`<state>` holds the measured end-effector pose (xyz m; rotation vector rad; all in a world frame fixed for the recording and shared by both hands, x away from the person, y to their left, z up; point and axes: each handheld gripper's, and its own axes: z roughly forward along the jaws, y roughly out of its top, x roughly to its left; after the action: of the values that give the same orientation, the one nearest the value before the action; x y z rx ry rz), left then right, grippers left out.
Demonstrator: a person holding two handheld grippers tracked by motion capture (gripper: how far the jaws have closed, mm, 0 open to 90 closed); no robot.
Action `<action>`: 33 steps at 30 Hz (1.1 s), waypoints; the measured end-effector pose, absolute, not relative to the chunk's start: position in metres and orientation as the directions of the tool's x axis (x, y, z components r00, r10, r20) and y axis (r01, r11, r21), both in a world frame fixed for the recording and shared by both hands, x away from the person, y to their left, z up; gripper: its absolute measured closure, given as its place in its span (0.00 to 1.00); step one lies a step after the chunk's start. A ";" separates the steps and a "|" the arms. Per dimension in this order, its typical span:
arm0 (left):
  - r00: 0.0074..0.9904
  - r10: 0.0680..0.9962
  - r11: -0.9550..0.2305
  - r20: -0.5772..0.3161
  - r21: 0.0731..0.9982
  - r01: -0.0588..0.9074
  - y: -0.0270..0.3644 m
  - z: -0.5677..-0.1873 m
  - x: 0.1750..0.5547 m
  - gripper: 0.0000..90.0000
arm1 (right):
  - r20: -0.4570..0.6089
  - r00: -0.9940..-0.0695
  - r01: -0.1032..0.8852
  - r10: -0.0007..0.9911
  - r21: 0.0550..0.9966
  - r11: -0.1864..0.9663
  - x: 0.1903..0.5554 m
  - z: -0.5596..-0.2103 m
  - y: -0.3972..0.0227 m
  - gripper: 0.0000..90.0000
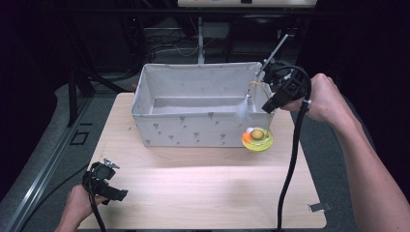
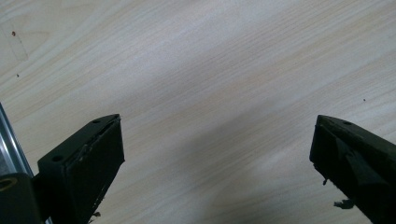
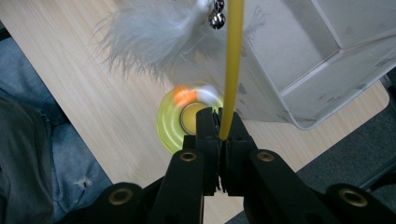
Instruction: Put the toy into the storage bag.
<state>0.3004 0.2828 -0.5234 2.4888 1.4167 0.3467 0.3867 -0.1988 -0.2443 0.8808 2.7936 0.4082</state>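
Your right gripper (image 3: 219, 135), at the upper right of the high view, has its jaws pinched on the yellow wand (image 3: 231, 65) of a cat toy. In the right gripper view the wand rises from between the closed jaws toward the top of the frame, where a white feather (image 3: 149, 39) and a small bell (image 3: 215, 18) hang. The toy's yellow round base (image 1: 257, 138) sits right of centre in the high view, just in front of the right front corner of the grey fabric bin (image 1: 203, 130), near or touching its wall; I cannot tell whether it rests on the tabletop (image 1: 203, 193) or hangs just above it.

Judge this toy as light and springy: the wand looks thin and flexible, so the base may swing and the feather will flop. Holding low on the wand, close to the base, should steady it best.

Your left gripper (image 2: 215, 154), at the lower left of the high view, has its jaws spread wide over bare wood, holding nothing.
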 end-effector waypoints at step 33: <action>0.494 0.865 -0.492 0.083 0.328 0.806 0.284 -0.524 0.299 0.03 | -0.161 -0.757 0.544 0.634 0.383 0.747 0.414 -0.190 -0.181 0.97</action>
<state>0.2992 0.2841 -0.5242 2.4948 1.4247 0.3473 0.4140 -0.1814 -0.1899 0.9199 2.6666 0.4569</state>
